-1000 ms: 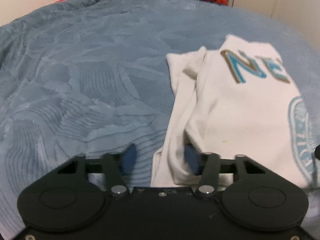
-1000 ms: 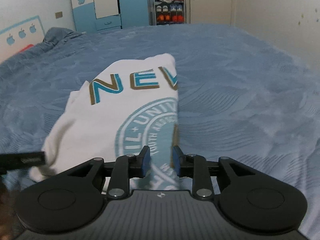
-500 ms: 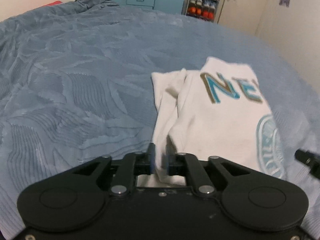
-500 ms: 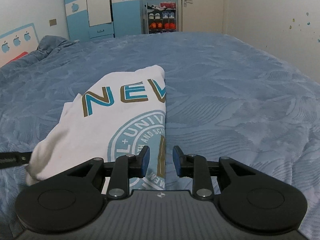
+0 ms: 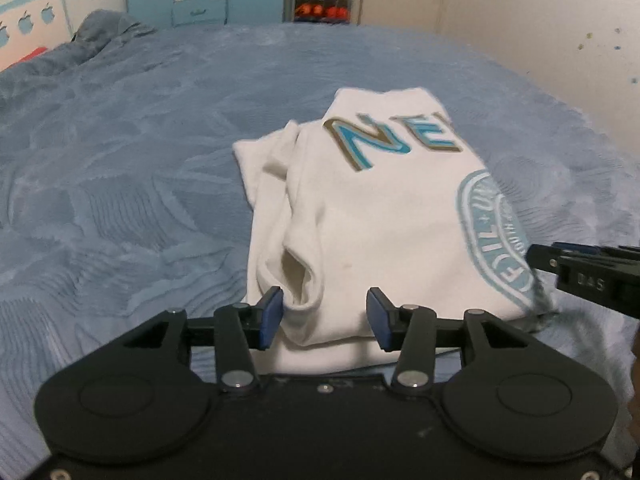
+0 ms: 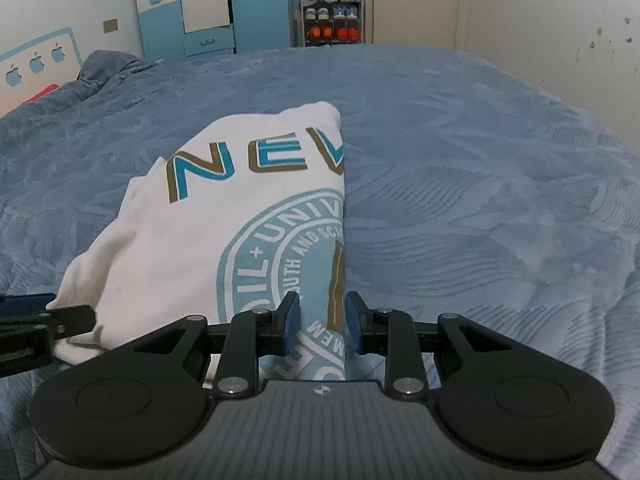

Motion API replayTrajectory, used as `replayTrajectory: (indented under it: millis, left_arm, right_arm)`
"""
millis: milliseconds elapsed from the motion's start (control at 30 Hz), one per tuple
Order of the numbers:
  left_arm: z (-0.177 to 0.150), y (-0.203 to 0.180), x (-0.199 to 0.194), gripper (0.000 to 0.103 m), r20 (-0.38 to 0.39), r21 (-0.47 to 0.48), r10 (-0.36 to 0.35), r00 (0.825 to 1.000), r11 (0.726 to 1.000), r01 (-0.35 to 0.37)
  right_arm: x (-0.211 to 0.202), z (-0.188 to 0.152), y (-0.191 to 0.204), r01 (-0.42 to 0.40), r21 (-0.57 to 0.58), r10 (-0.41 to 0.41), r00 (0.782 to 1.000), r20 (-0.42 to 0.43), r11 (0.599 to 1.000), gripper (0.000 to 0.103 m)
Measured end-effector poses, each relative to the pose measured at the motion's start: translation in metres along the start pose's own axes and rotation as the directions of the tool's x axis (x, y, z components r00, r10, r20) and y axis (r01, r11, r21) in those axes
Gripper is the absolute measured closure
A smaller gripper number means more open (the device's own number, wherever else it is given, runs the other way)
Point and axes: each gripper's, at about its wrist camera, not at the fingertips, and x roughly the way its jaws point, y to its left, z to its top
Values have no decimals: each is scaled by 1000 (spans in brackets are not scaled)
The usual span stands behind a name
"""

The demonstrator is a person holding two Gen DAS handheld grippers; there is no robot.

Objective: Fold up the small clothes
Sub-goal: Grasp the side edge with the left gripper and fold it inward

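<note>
Your left gripper (image 5: 325, 318) has just released the white shirt (image 5: 384, 216) and stands wide; your right gripper (image 6: 322, 322) stays narrow astride its folded edge, lower centre, grip unclear.

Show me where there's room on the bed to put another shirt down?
Lots of bare blue bedspread lies right of the white shirt, from its folded edge out to the wall side. More lies left of the shirt, up to the rumpled blanket heap. It's crowded only at the shirt's near edge, where the left gripper and right gripper sit.
</note>
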Motion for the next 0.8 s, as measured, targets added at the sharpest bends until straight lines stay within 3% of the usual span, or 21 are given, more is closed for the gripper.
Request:
replayTrajectory:
  millis: [200,233,300,400,500,567,633,733,800]
  left_arm:
    - [5,-1,26,56,-16,-27,57,998,998,-58]
    - [5,-1,28,62,-18,-34,62,998,997,-62]
    - [5,-2,30,100,-29,-48,78,997,996,-79]
    - [5,-1,30,99,-28,-65,79,996,995,-81]
    - [9,5,10,99,20,-110,69,997,992,-66]
    - [13,15,-11,98,62,-195,70,996,979,-57]
    - [16,29,-28,98,29,-332,55,998,942,-42]
    - [15,19,-47,97,48,-259,67,997,964,-53]
    - [11,15,-54,97,36,-263,81,996,962,-69]
  right_arm:
    - [5,-2,-1,-11,2,11,1000,-14,1000,70]
    - [5,-3,-1,-12,2,12,1000,-15,1000,70]
    - [5,-3,-1,-12,-4,12,1000,-17,1000,70]
    - [5,-3,-2,-17,5,17,1000,-17,1000,69]
    - [3,-1,-2,-21,6,21,1000,-14,1000,69]
    - [0,0,-2,-26,5,26,1000,-7,1000,69]
    - [-5,2,-4,-28,5,28,1000,9,1000,69]
    - [-8,2,-6,-33,14,33,999,22,999,69]
    - [-7,2,-6,-34,11,34,999,19,999,69]
